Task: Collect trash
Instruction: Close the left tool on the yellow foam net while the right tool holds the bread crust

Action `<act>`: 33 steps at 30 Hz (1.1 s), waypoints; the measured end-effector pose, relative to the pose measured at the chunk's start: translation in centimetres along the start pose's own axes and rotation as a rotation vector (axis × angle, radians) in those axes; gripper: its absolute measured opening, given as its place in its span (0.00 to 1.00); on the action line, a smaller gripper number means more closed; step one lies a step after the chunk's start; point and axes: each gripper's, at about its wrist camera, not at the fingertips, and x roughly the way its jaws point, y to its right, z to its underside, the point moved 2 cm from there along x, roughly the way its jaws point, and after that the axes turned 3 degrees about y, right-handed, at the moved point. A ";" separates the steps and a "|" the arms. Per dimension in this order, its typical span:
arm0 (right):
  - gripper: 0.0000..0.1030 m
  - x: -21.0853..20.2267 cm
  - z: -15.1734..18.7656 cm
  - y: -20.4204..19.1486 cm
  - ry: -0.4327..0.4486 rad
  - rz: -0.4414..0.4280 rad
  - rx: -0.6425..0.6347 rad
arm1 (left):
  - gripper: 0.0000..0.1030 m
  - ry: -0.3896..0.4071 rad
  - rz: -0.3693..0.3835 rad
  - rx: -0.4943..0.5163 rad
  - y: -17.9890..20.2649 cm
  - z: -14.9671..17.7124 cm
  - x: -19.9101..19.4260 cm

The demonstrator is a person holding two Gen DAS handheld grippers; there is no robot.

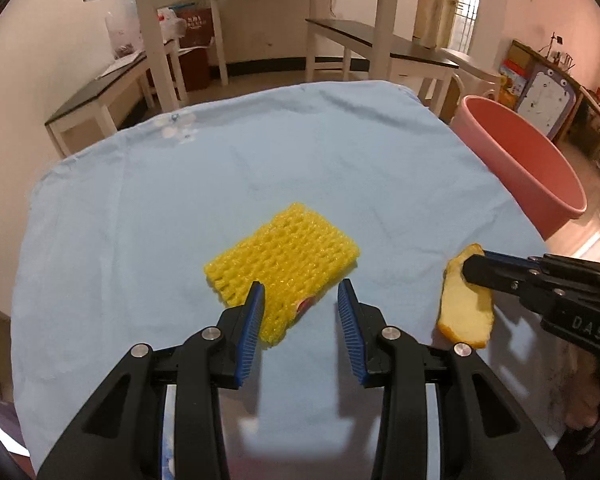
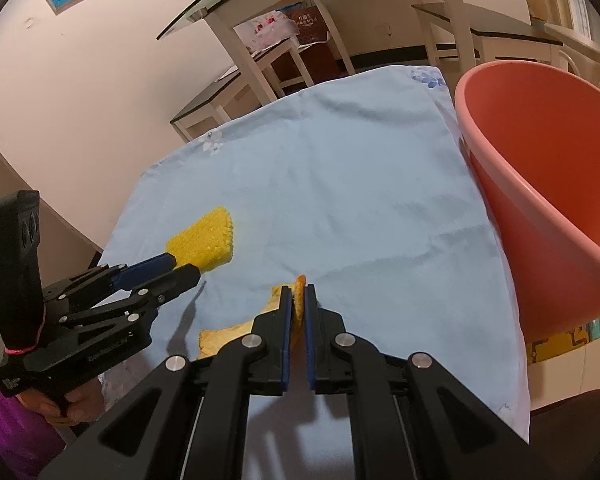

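The right gripper (image 2: 299,300) is pinching a curved orange peel (image 1: 466,304) above the pale blue cloth (image 1: 180,200); the left gripper (image 1: 301,300), jaws half-spread and empty, is hovering over a yellow foam net (image 1: 284,264) near the smooth pink basin (image 2: 540,184).

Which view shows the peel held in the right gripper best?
The left wrist view: the orange peel shows its whole pale inner face, pinched near its top end by the right gripper. In the right wrist view it is edge-on, mostly hidden between the fingers.
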 end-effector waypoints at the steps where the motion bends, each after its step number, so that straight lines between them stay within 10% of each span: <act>1: 0.06 0.0 0.0 0.0 -0.002 -0.002 0.004 | 0.37 0.004 -0.007 -0.006 0.0 -0.1 0.0; 9: 0.06 0.2 0.0 0.1 -0.010 -0.010 0.016 | 0.00 0.030 -0.075 -0.136 -1.2 0.6 -1.6; 22: 0.06 0.2 0.0 0.2 -0.009 -0.011 0.016 | 0.00 0.126 0.009 -0.370 -4.2 4.1 -7.4; 33: 0.08 0.1 0.1 0.2 -0.011 -0.005 0.017 | 0.02 0.132 0.033 -0.311 -5.0 1.9 -7.6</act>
